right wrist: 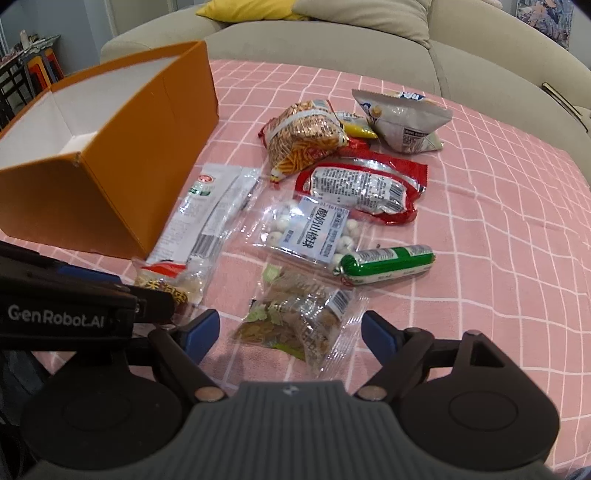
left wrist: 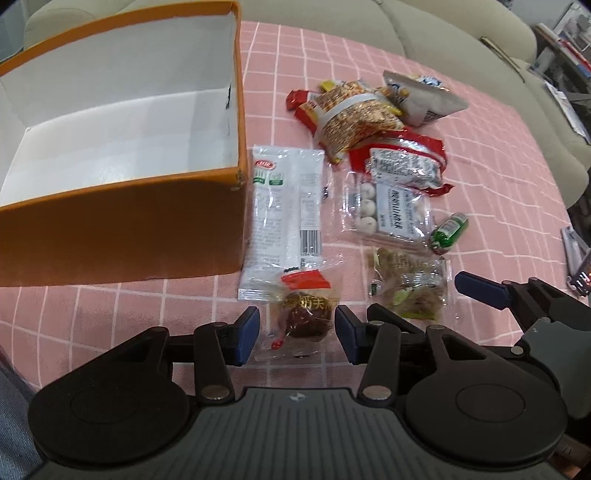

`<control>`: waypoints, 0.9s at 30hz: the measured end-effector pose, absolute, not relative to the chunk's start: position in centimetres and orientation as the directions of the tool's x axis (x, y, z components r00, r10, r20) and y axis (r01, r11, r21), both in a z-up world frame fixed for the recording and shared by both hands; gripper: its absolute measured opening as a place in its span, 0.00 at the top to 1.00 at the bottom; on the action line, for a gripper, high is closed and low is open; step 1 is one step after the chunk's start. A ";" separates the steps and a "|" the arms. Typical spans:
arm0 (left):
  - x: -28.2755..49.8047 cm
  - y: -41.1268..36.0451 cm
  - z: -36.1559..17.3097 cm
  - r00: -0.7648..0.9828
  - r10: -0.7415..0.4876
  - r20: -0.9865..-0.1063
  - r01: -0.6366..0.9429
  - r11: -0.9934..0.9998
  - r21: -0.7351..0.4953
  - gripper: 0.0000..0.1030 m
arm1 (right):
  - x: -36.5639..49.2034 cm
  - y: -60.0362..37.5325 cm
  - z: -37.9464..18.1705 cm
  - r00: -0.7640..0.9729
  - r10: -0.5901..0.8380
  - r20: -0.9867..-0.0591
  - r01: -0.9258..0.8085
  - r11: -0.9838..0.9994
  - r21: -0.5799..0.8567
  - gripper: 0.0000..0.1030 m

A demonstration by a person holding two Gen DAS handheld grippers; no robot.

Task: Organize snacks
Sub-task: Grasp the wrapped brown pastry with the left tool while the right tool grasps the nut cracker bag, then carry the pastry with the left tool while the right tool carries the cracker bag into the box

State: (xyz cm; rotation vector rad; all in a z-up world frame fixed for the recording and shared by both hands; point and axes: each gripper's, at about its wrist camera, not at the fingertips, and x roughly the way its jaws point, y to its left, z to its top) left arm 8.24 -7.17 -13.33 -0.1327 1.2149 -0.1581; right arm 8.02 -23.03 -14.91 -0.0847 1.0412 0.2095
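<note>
A pink cloth with a white grid (left wrist: 480, 166) is spread flat, so that loose packets can be laid out and seen at once; a beige sofa (right wrist: 369, 40) is backed against its far edge. An open orange cardboard box with a white inside (left wrist: 122, 122) is set on the cloth at the left, seemingly bare, and is judged to be the place meant for the snacks. The snacks are scattered just beside it: a long white wrapper with a barcode (left wrist: 284, 218), a clear bag of orange sticks (right wrist: 306, 136), a red foil pouch (right wrist: 365, 188), a clear pack of white balls (right wrist: 314, 229) and a green sausage-shaped tube (right wrist: 384, 264). The left gripper (left wrist: 297, 330) is held with its blue pads apart on either side of a small clear packet holding a dark red-brown sweet (left wrist: 306, 314), not yet pressed on it. The right gripper (right wrist: 290, 332) is likewise spread wide around a clear packet of brown and green pieces (right wrist: 299, 325), unclamped. Both are judged to be lined up for a pick. Only in the left wrist view is the box floor shown; only in the right wrist view are a yellow cushion (right wrist: 240, 9) and the green tube's full length seen.
</note>
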 end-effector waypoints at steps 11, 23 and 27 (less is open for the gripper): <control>8.8 -7.9 -13.8 0.304 -0.191 -0.934 0.045 0.982 -0.186 0.57 | 8.8 -23.0 -15.9 0.467 0.117 -0.877 -0.211 0.977 0.018 0.36; 8.7 -8.0 -14.1 0.289 -0.191 -0.938 0.059 0.981 -0.182 0.64 | 8.1 -23.3 -15.6 0.457 0.160 -0.875 -0.240 0.969 0.051 0.48; 8.5 -8.1 -14.0 0.296 -0.189 -0.937 0.072 0.982 -0.175 0.65 | 7.7 -23.3 -15.3 0.455 0.164 -0.875 -0.256 0.965 0.048 0.50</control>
